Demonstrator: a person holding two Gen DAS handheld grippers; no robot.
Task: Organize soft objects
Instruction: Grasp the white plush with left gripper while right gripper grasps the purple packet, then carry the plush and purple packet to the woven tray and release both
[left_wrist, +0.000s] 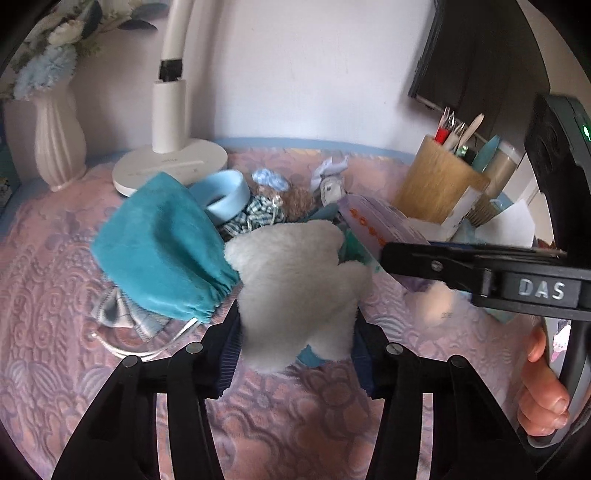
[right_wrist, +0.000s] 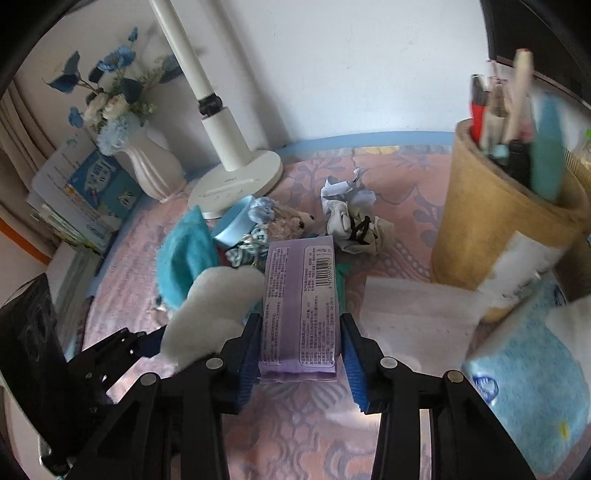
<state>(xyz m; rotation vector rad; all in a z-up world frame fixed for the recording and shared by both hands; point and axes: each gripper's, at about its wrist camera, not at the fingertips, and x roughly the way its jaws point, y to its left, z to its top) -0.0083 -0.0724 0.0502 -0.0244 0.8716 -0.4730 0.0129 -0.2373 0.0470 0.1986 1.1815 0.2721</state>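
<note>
Left wrist view
left gripper (left_wrist: 297, 332): clenching the white plush toy (left_wrist: 295, 284) between its blue pads, one pad pressing on each side of the toy's lower part
white plush toy: sitting raised over the pink patterned cloth (left_wrist: 74, 332) covering the desk, blocking the middle of the pile behind it
teal pouch (left_wrist: 162, 251): lying just left of the toy, its gathered drawstring mouth touching the toy's fur
checked cloth (left_wrist: 122, 314): peeking out from under the pouch
light blue bowl (left_wrist: 225, 192): resting behind the pouch, in front of the white lamp base (left_wrist: 170, 166)
right gripper (left_wrist: 391, 258): reaching in from the right, gripping the purple packet (left_wrist: 365, 218); a hand (left_wrist: 539, 391) is wrapping its handle
wooden pen holder (left_wrist: 439, 184): standing at the back right, full of pens
white vase (left_wrist: 59, 144): standing at the back left, holding blue and white flowers

Right wrist view
right gripper (right_wrist: 301, 347): grasping the purple packet (right_wrist: 299, 306) by its long edges, barcode side facing up
white plush toy (right_wrist: 210, 314): hanging just left of the packet, held in the left gripper (right_wrist: 151, 343), whose fingertips are hiding behind the fur
teal pouch (right_wrist: 184, 258): lying behind the toy
crumpled cloths (right_wrist: 351, 218): bunching together beyond the packet
tissue pack (right_wrist: 532, 387): lying at the lower right, beside the wooden pen holder (right_wrist: 491, 236)
</note>
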